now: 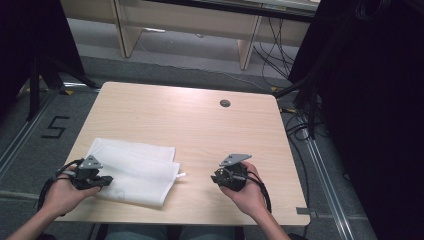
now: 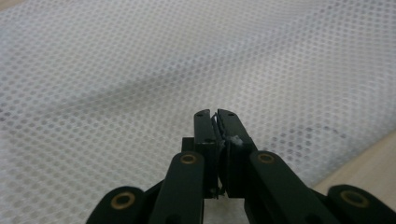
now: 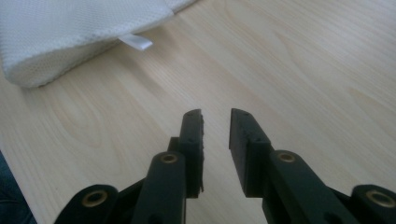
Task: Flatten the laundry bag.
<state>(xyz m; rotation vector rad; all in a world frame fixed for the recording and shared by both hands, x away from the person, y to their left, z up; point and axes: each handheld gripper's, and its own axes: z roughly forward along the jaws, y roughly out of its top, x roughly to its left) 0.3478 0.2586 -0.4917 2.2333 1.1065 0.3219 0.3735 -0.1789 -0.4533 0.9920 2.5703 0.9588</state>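
A folded white mesh cloth (image 1: 135, 167) lies on the front left part of the wooden table (image 1: 200, 125). My left gripper (image 1: 106, 181) rests at the cloth's near left corner, held by a hand. In the left gripper view the jaws are pressed together just above the mesh cloth (image 2: 140, 70), and the left gripper (image 2: 215, 114) has no fold visibly caught in it. My right gripper (image 1: 217, 178) sits over bare wood to the right of the cloth. In its own view the right gripper (image 3: 216, 114) stands open by a narrow gap, with nothing between its jaws. The cloth (image 3: 56, 32) and its small white tag (image 3: 136, 42) lie ahead.
A round cable hole (image 1: 225, 103) sits near the table's far edge. Cables trail from both grippers over the front edge. Dark curtains and stands flank the table, and a bench stands on the floor behind it.
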